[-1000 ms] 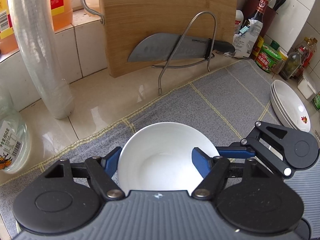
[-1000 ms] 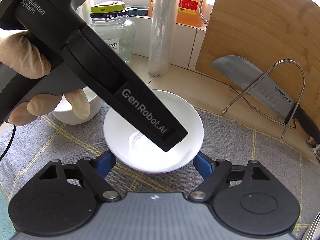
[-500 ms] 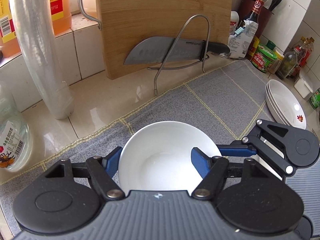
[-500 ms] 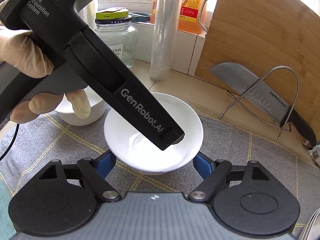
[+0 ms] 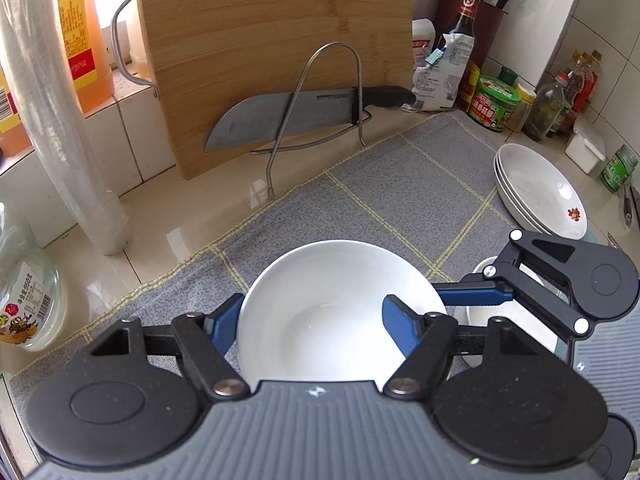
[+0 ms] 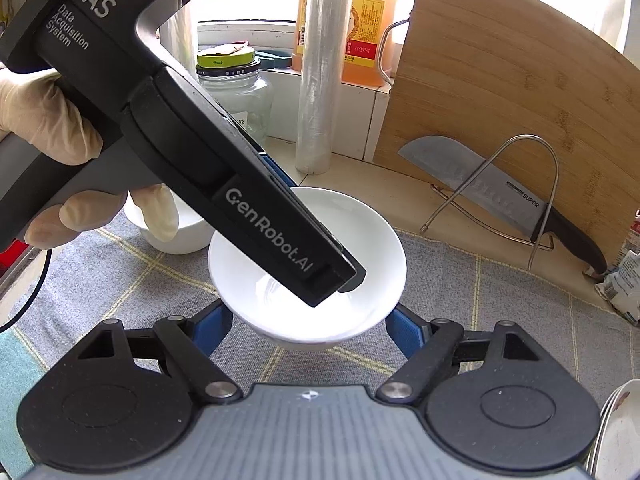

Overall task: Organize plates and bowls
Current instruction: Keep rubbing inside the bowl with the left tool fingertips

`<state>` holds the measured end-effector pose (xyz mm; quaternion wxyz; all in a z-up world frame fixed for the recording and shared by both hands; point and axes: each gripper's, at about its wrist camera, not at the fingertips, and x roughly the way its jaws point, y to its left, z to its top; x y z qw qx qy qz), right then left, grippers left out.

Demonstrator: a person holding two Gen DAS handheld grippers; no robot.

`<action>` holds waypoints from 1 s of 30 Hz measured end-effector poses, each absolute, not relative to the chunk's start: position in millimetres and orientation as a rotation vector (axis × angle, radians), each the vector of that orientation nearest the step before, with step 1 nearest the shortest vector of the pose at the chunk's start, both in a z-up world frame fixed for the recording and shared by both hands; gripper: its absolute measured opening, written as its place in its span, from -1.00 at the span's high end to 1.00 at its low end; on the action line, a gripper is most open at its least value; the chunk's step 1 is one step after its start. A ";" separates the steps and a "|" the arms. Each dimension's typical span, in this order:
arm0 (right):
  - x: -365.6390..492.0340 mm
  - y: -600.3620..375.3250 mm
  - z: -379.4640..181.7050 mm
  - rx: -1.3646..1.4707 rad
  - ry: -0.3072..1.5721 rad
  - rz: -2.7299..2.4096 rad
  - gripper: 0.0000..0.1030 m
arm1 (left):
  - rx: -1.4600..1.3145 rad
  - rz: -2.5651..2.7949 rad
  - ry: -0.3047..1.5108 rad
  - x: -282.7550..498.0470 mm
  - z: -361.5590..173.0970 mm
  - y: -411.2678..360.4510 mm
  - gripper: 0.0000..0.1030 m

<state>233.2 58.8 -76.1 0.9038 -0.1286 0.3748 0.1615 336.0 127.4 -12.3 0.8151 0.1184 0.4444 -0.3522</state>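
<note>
Left claw [image 5: 310, 326] clamped on the rim of an empty white bowl [image 5: 340, 312], right claw [image 6: 308, 326] apart around it, three stacked plates [image 5: 540, 192] nearby on the gray mat [image 5: 400, 184]

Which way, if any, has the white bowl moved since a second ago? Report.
Yes. The white bowl rose; its rim now nears the cling-film roll's base.

Both wrist cameras look closely down on one bowl [image 5: 332, 308].
</note>
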 end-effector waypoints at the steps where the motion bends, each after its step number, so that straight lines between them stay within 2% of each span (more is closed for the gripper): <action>1: 230.0 57.4 -74.9 -0.269 0.770 0.326 -0.68 | 0.258 -0.758 0.944 333.5 -10.4 125.1 -0.41; 16: 186.9 5.9 -51.2 -0.247 0.732 0.237 -0.68 | 0.311 -0.847 0.889 295.7 16.2 68.2 -0.42; 30: 155.8 -39.1 -54.0 -0.216 0.765 0.142 -0.68 | 0.364 -0.950 0.910 279.2 5.0 11.6 -0.42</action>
